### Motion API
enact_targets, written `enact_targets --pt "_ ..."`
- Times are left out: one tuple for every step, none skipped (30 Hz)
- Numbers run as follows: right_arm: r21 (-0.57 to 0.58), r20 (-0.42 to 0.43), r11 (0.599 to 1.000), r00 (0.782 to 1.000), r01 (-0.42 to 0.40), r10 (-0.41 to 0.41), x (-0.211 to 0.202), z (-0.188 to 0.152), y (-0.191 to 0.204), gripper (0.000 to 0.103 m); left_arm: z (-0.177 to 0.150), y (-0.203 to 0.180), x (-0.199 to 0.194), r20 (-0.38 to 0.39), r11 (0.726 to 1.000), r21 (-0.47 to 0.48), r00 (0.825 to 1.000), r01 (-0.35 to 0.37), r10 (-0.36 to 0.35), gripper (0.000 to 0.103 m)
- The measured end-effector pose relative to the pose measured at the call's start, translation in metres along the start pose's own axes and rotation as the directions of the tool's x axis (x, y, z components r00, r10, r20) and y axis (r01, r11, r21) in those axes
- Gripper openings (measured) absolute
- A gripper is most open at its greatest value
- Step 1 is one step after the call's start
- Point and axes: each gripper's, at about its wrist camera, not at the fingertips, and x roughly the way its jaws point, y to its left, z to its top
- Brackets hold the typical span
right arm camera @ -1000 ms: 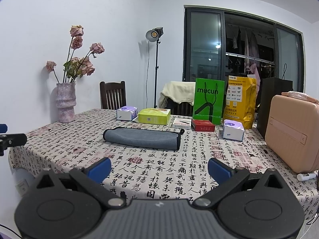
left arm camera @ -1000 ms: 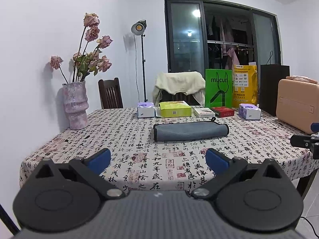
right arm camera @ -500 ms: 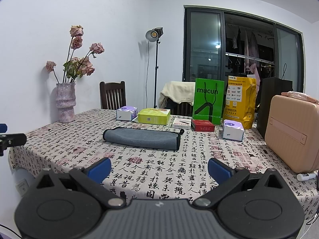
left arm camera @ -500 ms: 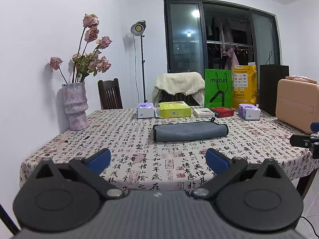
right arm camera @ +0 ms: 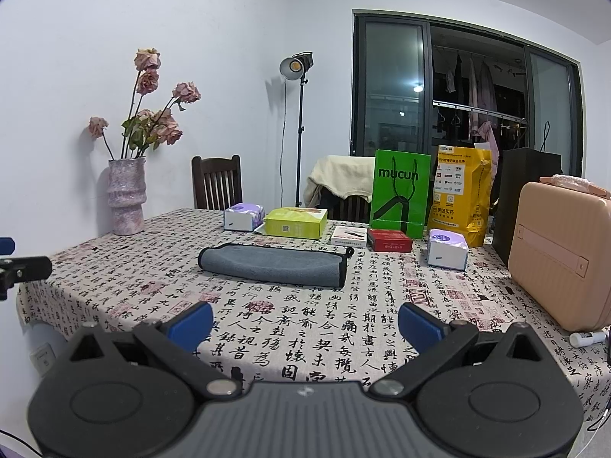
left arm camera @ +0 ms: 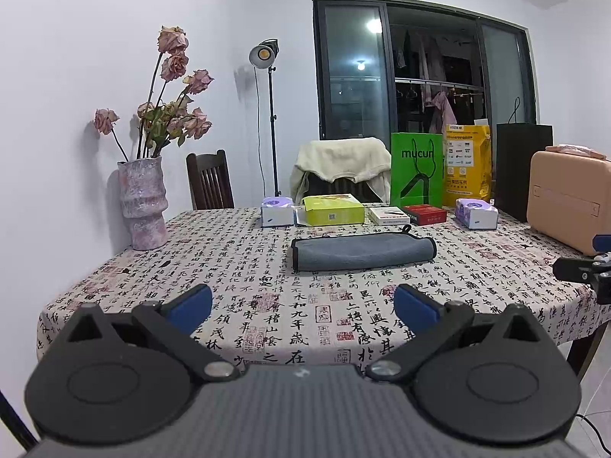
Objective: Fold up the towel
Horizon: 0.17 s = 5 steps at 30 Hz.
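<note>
A grey towel with black edging point(left arm camera: 362, 252) lies folded into a long narrow strip in the middle of the table, also in the right wrist view point(right arm camera: 273, 264). My left gripper point(left arm camera: 301, 307) is open and empty, held near the table's front edge, well short of the towel. My right gripper point(right arm camera: 305, 322) is open and empty, also near the front edge and apart from the towel. Part of the right gripper shows at the right edge of the left wrist view point(left arm camera: 584, 269).
The table has a calligraphy-print cloth point(left arm camera: 244, 267). A vase of dried roses point(left arm camera: 142, 202) stands at the left. Tissue packs, a yellow-green box point(left arm camera: 332, 210), small boxes, a green bag point(left arm camera: 416, 170) and a yellow bag line the back. A pink case point(right arm camera: 561, 252) stands at the right.
</note>
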Motion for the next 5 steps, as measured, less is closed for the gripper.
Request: enact_targets --pt "0.0 0.0 1.0 1.0 0.0 0.0 -0.0001 0.0 -0.0001 0.103 0.0 0.0001 -0.0002 -0.001 1.0 0.0 1.0 0.0 0.0 0.103" --pt "0.001 -0.001 1.0 1.0 0.001 -0.001 0.0001 -0.0001 0.0 0.103 -0.0004 -0.0005 -0.0002 -0.001 1.0 0.0 1.0 0.002 -0.002 0.103" --pt "0.001 -0.001 1.0 1.0 0.0 0.0 0.0001 -0.0001 0.0002 0.103 -0.0004 -0.0009 -0.0001 -0.002 1.0 0.001 1.0 0.002 -0.002 0.103" --pt "0.001 -0.001 1.0 1.0 0.0 0.0 -0.0001 0.0 0.0002 0.103 -0.0006 -0.0013 -0.0001 0.0 1.0 0.002 1.0 0.002 -0.002 0.103" --pt "0.001 -0.001 1.0 1.0 0.0 0.0 -0.0001 0.0 0.0001 0.103 -0.0004 -0.0012 0.0002 0.001 1.0 -0.001 1.0 -0.007 0.007 0.103"
